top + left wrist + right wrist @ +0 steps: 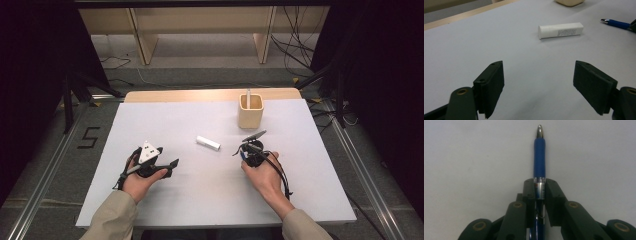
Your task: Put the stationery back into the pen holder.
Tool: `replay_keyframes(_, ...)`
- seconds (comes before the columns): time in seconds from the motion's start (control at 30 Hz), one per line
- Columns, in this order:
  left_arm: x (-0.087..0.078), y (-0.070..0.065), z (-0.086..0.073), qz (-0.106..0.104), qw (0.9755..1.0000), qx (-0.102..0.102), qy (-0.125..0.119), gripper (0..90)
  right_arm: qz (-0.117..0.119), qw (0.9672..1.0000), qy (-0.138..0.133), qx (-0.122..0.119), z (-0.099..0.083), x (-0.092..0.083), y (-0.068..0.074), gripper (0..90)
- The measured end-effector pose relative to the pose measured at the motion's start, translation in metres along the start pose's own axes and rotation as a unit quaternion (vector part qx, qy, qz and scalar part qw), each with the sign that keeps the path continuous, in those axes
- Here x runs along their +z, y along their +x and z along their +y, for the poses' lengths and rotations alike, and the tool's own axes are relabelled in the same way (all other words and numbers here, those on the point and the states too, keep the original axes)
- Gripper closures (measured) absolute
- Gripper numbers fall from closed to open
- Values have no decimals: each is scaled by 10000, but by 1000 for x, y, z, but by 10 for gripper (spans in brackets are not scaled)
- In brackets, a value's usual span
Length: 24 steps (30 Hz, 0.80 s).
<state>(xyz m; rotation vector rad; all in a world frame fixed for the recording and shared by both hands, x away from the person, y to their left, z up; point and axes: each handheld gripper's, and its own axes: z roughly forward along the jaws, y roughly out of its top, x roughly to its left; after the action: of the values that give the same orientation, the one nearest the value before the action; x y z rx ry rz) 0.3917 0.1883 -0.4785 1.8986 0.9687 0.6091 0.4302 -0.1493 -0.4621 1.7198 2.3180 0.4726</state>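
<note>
1. A white table (165, 120) stands on a grey floor, with pale wooden shelving behind it and dark space to either side; a strip of wood shows along the table's far edge.
2. The tabletop is mostly bare. The left half, beyond the left gripper (167, 167), is open sheet right out to the left and far edges.
3. A wooden holder (250, 116) stands upright near the far edge, right of centre, with a slim white stick rising from it.
4. A white tube (208, 143) lies on its side about mid-table, between the two grippers and well apart from the holder. In the left gripper view the white tube (560, 30) sits well ahead of the jaws with clear sheet between.
5. The left gripper (539, 87) rests low over the table's near-left part, held in the person's left hand; its jaws stand wide apart with nothing between them.
6. The right gripper (540, 192) has its jaws clamped on a blue pen (539, 157), which runs straight out between them, metal tip forward over plain white sheet.
7. In the high view the right gripper (246, 149) sits just right of the tube and near the holder, with open table to its right and toward the near edge.
8. In the left gripper view the blue pen (615, 23) tip lies just right of the tube, not touching it.
</note>
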Motion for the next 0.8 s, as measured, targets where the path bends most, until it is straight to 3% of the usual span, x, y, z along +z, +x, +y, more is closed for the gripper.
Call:
replay_keyframes(0.43, -1, 1, 0, -8, 10000, 17, 25, 247, 189, 9997, -117, 77, 0, -5, -3, 796)
replay_keyframes(0.8, -1, 1, 0, -5, 10000, 9, 13, 247, 320, 9980, -524, 122, 0, -14, -8, 796)
